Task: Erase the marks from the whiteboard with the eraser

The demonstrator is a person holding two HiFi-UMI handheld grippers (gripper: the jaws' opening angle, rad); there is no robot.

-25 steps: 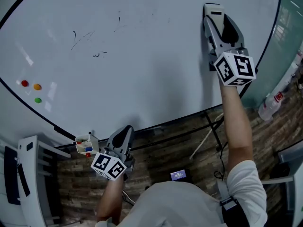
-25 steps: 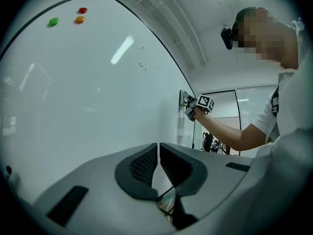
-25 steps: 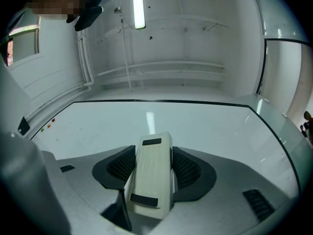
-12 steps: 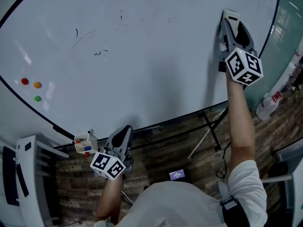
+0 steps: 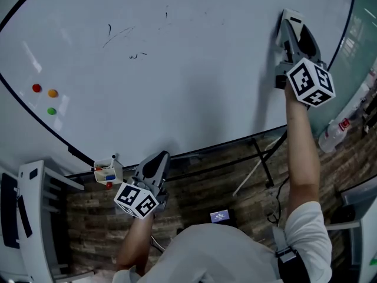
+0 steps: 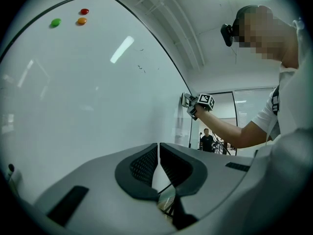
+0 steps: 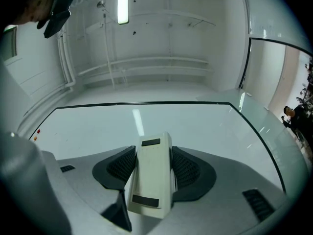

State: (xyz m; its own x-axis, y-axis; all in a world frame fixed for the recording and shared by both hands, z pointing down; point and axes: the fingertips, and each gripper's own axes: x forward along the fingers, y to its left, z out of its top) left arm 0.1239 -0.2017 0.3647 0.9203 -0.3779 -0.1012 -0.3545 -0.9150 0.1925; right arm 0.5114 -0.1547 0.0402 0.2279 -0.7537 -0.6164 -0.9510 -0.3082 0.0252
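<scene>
Head view: the right gripper holds the eraser against the whiteboard near its upper right edge, well apart from the marks at upper left. The left gripper hangs below the whiteboard's lower edge.

Left gripper view: jaws together, nothing between them.

Right gripper view: jaws clamped on the eraser's sides.

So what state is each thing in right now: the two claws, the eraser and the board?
Right claw: shut on the eraser.
Left claw: shut, nothing in it.
Whiteboard: pen marks not yet wiped, toward its upper left.
Eraser: clamped between the right claw's jaws, at the whiteboard's right side.
Magnets: three, stuck on the whiteboard's left side.
</scene>
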